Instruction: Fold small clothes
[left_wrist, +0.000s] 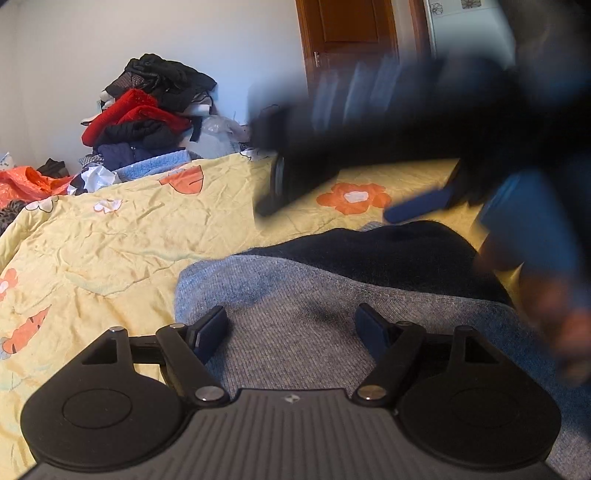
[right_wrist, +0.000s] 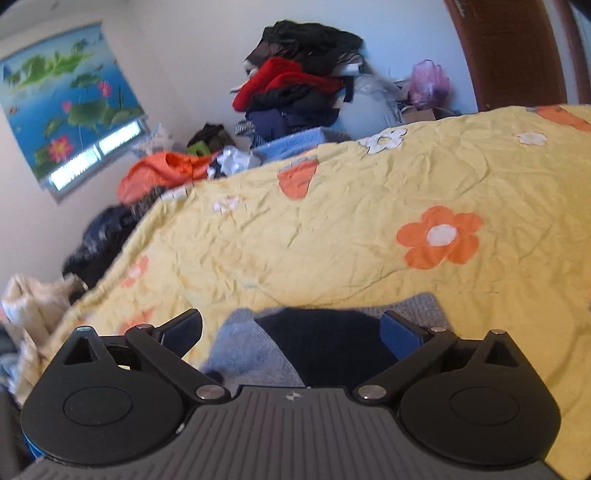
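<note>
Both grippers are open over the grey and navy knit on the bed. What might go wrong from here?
The right gripper sweeps, blurred, right above the left gripper; they may collide. The grey and navy knit lies bunched, so a pinch may catch both layers. It could also snag the crumpled yellow floral quilt underneath.

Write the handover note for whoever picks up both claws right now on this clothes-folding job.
Left claw: open, hanging just above the grey knit garment, nothing between its fingers.
Right claw: open wide and empty, over the navy part of the same bundle; in the left wrist view it is a blurred shape up and to the right.
Things: the grey and navy knit lies bunched on the yellow flowered quilt. A heap of unsorted clothes sits at the far side by the wall.
Done: nothing reads as neatly folded yet.
Left: probably flatten the knit, fold it, then work through the heap.
</note>
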